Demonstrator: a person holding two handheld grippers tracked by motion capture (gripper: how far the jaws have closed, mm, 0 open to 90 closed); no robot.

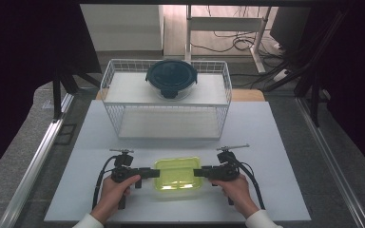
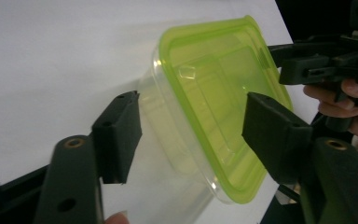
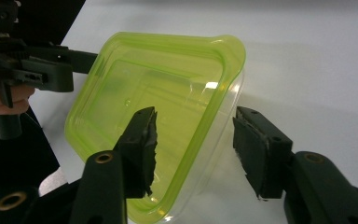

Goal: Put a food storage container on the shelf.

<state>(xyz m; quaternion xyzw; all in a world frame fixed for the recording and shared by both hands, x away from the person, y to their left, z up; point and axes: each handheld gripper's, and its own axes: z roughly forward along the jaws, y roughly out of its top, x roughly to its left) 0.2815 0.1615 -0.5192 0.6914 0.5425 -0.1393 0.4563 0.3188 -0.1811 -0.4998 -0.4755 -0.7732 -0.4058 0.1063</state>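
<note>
A clear rectangular container with a lime-green lid (image 1: 178, 173) sits on the white board near its front edge. My left gripper (image 1: 153, 173) reaches in from the left, and its jaws straddle the container's left end (image 2: 205, 93). One pad (image 2: 119, 135) stands beside the clear wall with a gap, and the other (image 2: 272, 135) hovers over the lid. My right gripper (image 1: 197, 172) comes in from the right and straddles the right end (image 3: 158, 93) the same way. Its inner pad (image 3: 142, 149) is above the lid, while the outer pad (image 3: 258, 154) stays off the wall. Both are open.
A white wire basket (image 1: 108, 80) stands at the back of the board (image 1: 266, 142). A round glass container with a dark lid (image 1: 171, 77) rests on its upper shelf. Metal rails run along both sides of the table.
</note>
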